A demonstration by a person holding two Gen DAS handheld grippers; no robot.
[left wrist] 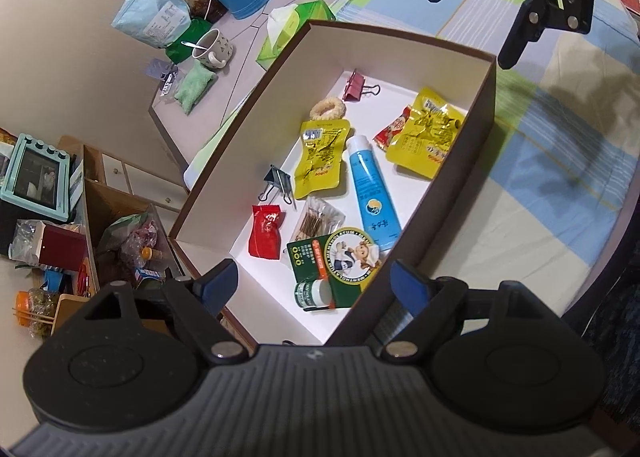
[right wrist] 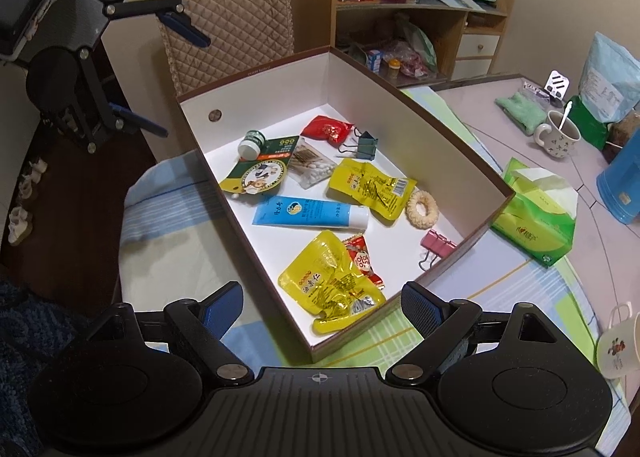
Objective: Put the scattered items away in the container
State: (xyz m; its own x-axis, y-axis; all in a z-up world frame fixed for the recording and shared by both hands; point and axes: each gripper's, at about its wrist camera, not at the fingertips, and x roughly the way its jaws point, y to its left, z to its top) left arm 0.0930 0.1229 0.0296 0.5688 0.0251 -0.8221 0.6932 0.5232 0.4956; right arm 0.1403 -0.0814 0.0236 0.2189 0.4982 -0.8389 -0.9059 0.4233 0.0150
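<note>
Brown on the outside and white within, the box point(right wrist: 280, 69) sits on a checked cloth point(right wrist: 168, 225) with the scattered items lying on its floor. In the right wrist view a blue tube point(right wrist: 310, 211) lies near the middle. A yellow packet point(right wrist: 370, 187) lies at its 1 o'clock and a second yellow packet point(right wrist: 330, 283) at its 6 o'clock, overlapping a red sweet point(right wrist: 362, 259). A cream ring point(right wrist: 421, 208) is at 3 o'clock from the tube, and a pink clip point(right wrist: 436, 243) rests against the wall just beyond it. A red sachet point(right wrist: 328, 129) and a dark clip point(right wrist: 366, 147) lie towards 12 o'clock. A bag of cotton buds point(right wrist: 314, 167), a green card point(right wrist: 262, 169) and a small white bottle point(right wrist: 251, 143) lie at 11 o'clock.

The right gripper point(right wrist: 322, 307) hovers over the near end of the box, fingers apart and empty. The left gripper point(left wrist: 314, 283) hovers over the opposite end, likewise spread and holding nothing. A green tissue pack point(right wrist: 536, 217) lies outside the box at 3 o'clock.
</note>
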